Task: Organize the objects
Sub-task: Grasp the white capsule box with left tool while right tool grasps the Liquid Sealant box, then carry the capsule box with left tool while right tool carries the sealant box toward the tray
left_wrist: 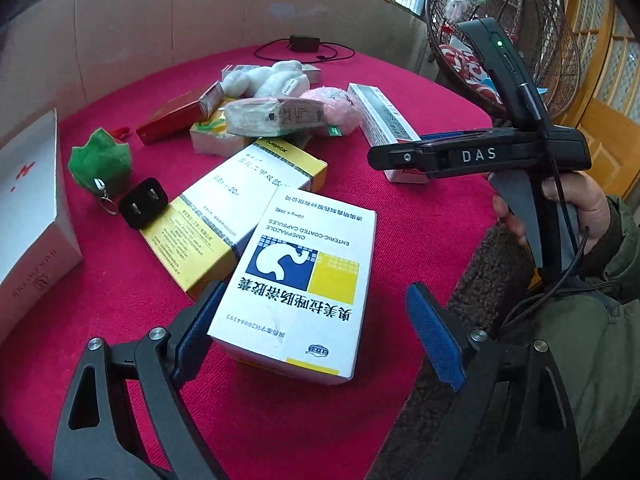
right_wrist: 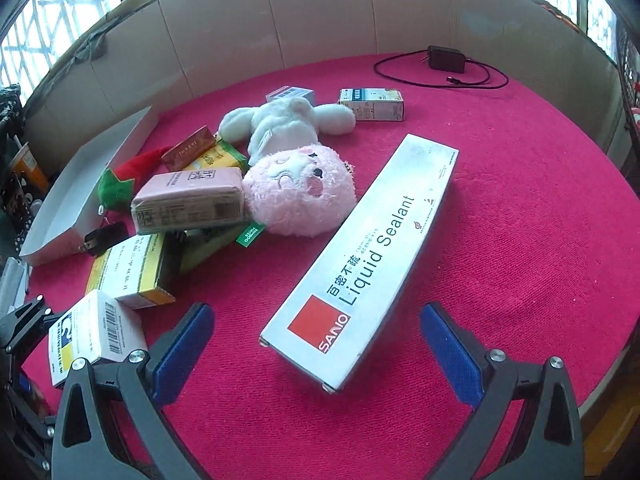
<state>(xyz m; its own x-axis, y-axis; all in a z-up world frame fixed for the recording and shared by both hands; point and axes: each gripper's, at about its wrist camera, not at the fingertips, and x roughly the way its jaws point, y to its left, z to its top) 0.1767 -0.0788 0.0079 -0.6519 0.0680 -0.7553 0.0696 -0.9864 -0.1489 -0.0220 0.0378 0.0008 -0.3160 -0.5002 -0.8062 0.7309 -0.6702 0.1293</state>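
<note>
Left wrist view: white cardboard capsule box with a blue-and-yellow stomach panel point(left_wrist: 296, 280) lying flat on the red felt tabletop point(left_wrist: 400, 208), between the spread blue-padded fingers of the left gripper point(left_wrist: 316, 336). Left pad point(left_wrist: 196, 328) right at the box's near left corner, touching or not impossible to tell; right pad point(left_wrist: 434, 336) clearly apart from the box. Far end of the box overlapping a yellow-and-white medicine carton point(left_wrist: 224, 216). Black plug adapter point(left_wrist: 142, 202) and green plush keyring point(left_wrist: 100, 162) just beyond, a white open tray point(left_wrist: 36, 216) at the left edge. Gripper angled down toward the table. At the right, a bare hand in an olive sleeve point(left_wrist: 584, 208) clasping the grey handle of the other black tool, held above the table's right side.

Right wrist view: long silvery-white carton with a red square logo and the words Liquid Sealant point(right_wrist: 368, 260) lying flat and diagonal on the red felt, its near end between the wide-spread fingers of the right gripper point(right_wrist: 318, 354), neither pad touching it. Pink plush pig face point(right_wrist: 300, 192) just beside the carton's left edge, a white plush rabbit point(right_wrist: 284, 124) behind it, a pink wrapped block point(right_wrist: 188, 204) against the pig. Same capsule box at lower left, beside the left finger. Black power brick with coiled cable point(right_wrist: 446, 60) far across the table. Gripper tilted downward over the near table edge.
</note>
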